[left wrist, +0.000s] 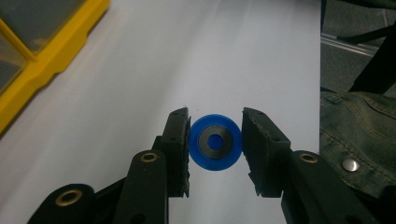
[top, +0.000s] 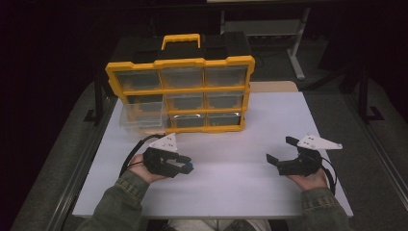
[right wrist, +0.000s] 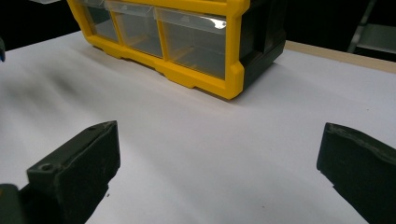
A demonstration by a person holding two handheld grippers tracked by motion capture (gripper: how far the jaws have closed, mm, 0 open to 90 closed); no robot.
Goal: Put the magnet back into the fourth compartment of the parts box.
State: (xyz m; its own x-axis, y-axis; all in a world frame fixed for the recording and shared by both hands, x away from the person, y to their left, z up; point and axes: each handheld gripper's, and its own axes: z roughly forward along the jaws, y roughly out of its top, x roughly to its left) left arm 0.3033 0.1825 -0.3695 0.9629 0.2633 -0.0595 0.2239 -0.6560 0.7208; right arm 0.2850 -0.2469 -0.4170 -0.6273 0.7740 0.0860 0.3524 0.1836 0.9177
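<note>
Left gripper view: blue wheel [left wrist: 215, 142] clamped between left gripper [left wrist: 215, 144] pads.

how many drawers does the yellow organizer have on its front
9, in three rows of three on the yellow organizer. The bottom-left drawer is pulled out toward the table; the other eight sit closed. Their contents cannot be made out.

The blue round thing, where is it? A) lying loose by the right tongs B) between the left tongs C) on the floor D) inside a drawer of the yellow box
B: in the left gripper view the blue round thing sits squeezed between the two black pads of the left tongs, above the white table.
</note>
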